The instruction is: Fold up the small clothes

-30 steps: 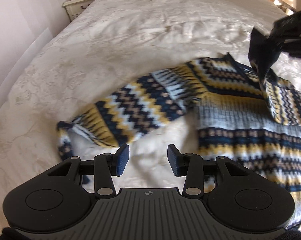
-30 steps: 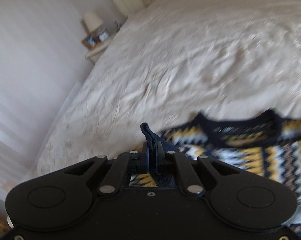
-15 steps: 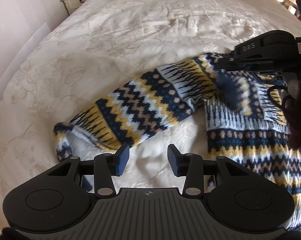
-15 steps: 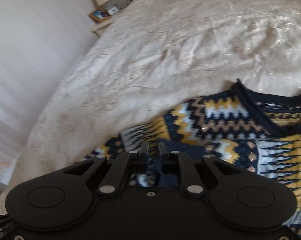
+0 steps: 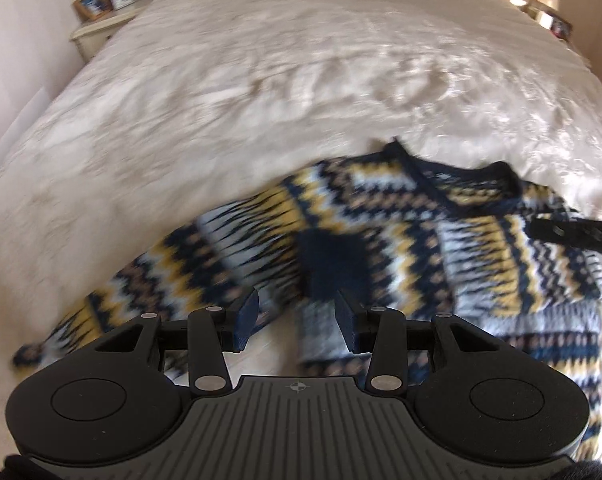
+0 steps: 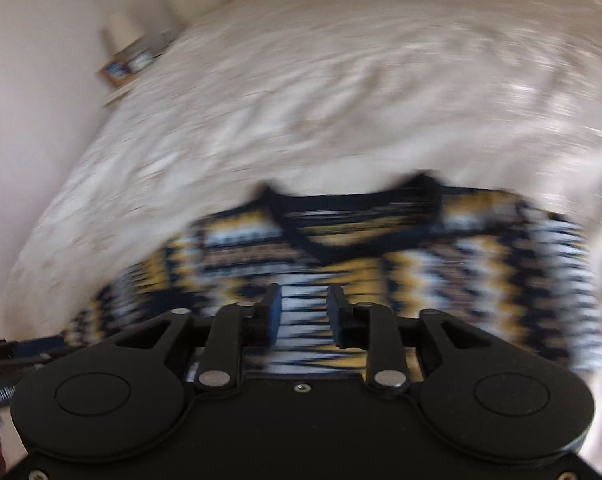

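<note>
Both tongs stand spread and empty: the left tongs (image 5: 297,316) hang above the sweater's (image 5: 401,240) armpit near one folded-over dark cuff (image 5: 333,268), while the right tongs (image 6: 303,314), whose jaws have just been opening with nothing between them, hover over its chest below the neckline. One patterned sweater lies across the lower middle of the cream bed (image 5: 261,80). One nightstand (image 5: 101,32) sits upper left, nothing blocking the way.

Bed (image 5: 261,80), wide, covered by a cream embossed bedspread, lightly rumpled. One item lies directly on it: small knitted sweater (image 5: 421,240), navy, yellow, white and tan zigzag pattern, spread flat near the bed's near edge, navy neckline toward the far edge, one sleeve extended toward the left edge.
</note>
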Demonstrator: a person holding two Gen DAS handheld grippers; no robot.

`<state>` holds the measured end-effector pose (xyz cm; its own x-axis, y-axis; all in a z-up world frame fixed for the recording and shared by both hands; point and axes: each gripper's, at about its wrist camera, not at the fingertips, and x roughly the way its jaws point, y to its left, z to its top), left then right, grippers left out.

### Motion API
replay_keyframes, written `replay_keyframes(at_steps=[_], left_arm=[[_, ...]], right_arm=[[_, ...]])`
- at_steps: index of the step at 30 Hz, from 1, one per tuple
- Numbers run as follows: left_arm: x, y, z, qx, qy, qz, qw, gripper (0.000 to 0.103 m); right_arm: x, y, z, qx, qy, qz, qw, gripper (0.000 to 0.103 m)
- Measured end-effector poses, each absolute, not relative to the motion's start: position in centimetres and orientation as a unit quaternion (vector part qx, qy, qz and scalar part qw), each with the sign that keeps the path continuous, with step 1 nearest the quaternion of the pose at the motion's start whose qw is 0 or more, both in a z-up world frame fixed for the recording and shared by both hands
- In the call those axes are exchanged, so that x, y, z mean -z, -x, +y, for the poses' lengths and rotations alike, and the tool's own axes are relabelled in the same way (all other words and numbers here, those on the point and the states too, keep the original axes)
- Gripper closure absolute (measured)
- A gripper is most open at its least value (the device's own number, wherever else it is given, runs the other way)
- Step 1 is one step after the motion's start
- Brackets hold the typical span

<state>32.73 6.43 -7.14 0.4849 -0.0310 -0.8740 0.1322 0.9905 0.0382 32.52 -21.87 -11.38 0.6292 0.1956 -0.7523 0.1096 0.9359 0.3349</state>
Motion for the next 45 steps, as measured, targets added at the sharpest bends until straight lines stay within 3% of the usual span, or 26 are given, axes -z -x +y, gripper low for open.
replay_keyframes(at_steps=[6,13,23,25,26,32,36,38,41,45], left_arm=[[10.7,-36.1,2.0,0.057,-0.064,0.513,0.854,0.062],[18.0,-38.1,1.6,0.017,-0.113,0.582,0.805,0.061],[18.5,-37.6,1.3,0.004,-0.127,0.569,0.813,0.061],[18.7,-38.1,1.0,0.002,-0.13,0.571,0.811,0.061],[18.7,-38.1,0.9,0.0,-0.13,0.572,0.81,0.061],[18.8,-38.2,1.1,-0.006,-0.126,0.573,0.81,0.061],[18.6,-37.9,1.0,-0.01,-0.13,0.568,0.812,0.062],[18.6,-37.9,0.8,-0.011,-0.134,0.568,0.812,0.062],[18.6,-37.9,0.7,-0.01,-0.135,0.569,0.811,0.062],[18.6,-37.9,1.0,-0.005,-0.128,0.566,0.814,0.062]], right_arm=[[12.5,-31.2,-30.9,0.055,-0.196,0.43,0.88,0.052],[15.7,-32.2,-38.7,0.09,-0.231,0.443,0.862,0.043],[21.2,-34.4,-43.0,0.036,-0.308,0.457,0.834,0.043],[21.8,-34.8,-43.1,0.022,-0.322,0.454,0.831,0.05],[21.9,-34.9,-43.1,0.015,-0.323,0.453,0.831,0.085],[16.2,-34.1,-40.2,0.023,-0.2,0.415,0.887,0.086],[16.9,-35.4,-38.3,0.047,-0.111,0.443,0.888,0.083],[18.6,-36.3,-38.4,0.063,-0.111,0.473,0.872,0.076],[18.0,-35.5,-38.9,0.098,-0.105,0.459,0.877,0.074],[15.3,-33.6,-38.6,0.105,-0.122,0.42,0.893,0.055]])
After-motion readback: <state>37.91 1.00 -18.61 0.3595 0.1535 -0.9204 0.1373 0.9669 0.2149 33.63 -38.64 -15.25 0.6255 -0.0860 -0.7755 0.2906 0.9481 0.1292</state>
